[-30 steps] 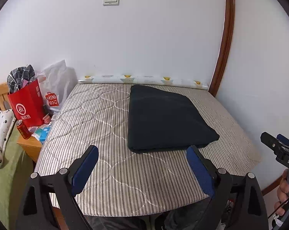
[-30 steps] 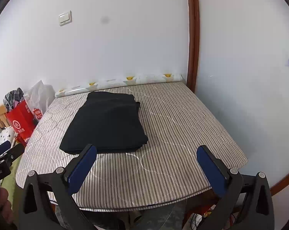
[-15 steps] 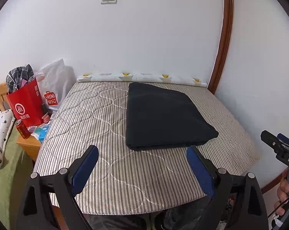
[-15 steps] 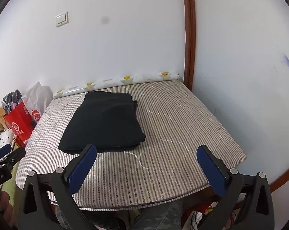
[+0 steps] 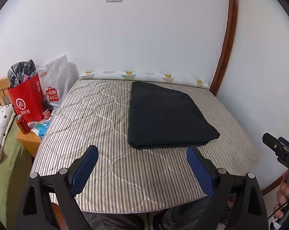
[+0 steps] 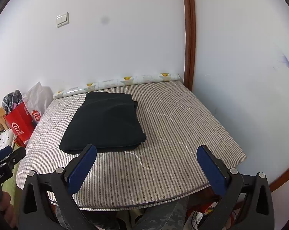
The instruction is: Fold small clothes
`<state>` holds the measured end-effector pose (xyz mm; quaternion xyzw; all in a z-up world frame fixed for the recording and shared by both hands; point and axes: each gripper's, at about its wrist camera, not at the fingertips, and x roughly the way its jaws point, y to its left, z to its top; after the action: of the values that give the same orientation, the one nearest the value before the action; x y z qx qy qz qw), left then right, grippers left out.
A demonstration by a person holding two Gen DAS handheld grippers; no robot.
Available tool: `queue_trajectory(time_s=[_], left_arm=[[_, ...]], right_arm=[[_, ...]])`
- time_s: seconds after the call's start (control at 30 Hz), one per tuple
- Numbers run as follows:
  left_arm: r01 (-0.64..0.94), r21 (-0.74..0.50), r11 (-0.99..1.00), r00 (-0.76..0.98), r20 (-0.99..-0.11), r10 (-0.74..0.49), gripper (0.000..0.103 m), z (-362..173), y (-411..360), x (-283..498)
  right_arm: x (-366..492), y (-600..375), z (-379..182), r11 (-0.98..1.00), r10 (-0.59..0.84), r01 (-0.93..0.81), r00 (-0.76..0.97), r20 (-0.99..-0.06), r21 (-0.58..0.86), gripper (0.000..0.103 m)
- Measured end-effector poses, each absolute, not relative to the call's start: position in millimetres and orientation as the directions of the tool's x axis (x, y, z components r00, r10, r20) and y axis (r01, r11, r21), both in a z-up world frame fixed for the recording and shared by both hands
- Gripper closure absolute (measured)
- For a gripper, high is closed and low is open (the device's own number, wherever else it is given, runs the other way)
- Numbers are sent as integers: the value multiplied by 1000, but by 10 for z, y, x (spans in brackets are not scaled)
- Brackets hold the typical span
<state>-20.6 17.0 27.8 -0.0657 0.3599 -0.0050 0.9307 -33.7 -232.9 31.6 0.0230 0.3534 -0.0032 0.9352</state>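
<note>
A dark navy, flat rectangular folded garment [image 5: 167, 115] lies on the grey-and-white striped quilted pad [image 5: 98, 126] covering the desk, toward the far wall, with its long axis running from the near edge of the pad to the wall. Taking the garment as landmark: the left tool [image 5: 142, 164] hangs released and empty just short of the garment's near folded edge, its right blue pad [image 5: 200, 172] level with the near right corner and its left pad off the near left corner. The right tool [image 6: 146, 167] also stands released and empty, short of the near edge and offset to the garment's right, only its left pad [image 6: 81, 169] overlapping the near edge in view. Judgement: the left tool is nearer and squarely aligned; the garment appears already folded, so any further fold would be taken across the long axis from the near edge.
</note>
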Motion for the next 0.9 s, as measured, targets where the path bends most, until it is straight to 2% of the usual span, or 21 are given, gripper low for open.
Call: queue_trajectory(time_s=[0.9], left_arm=[[-50,-132,990,742,-669,-51,10,254,223,-191]], right_arm=[[-314,-2303,250,999,25,6,740,-672,43,0]])
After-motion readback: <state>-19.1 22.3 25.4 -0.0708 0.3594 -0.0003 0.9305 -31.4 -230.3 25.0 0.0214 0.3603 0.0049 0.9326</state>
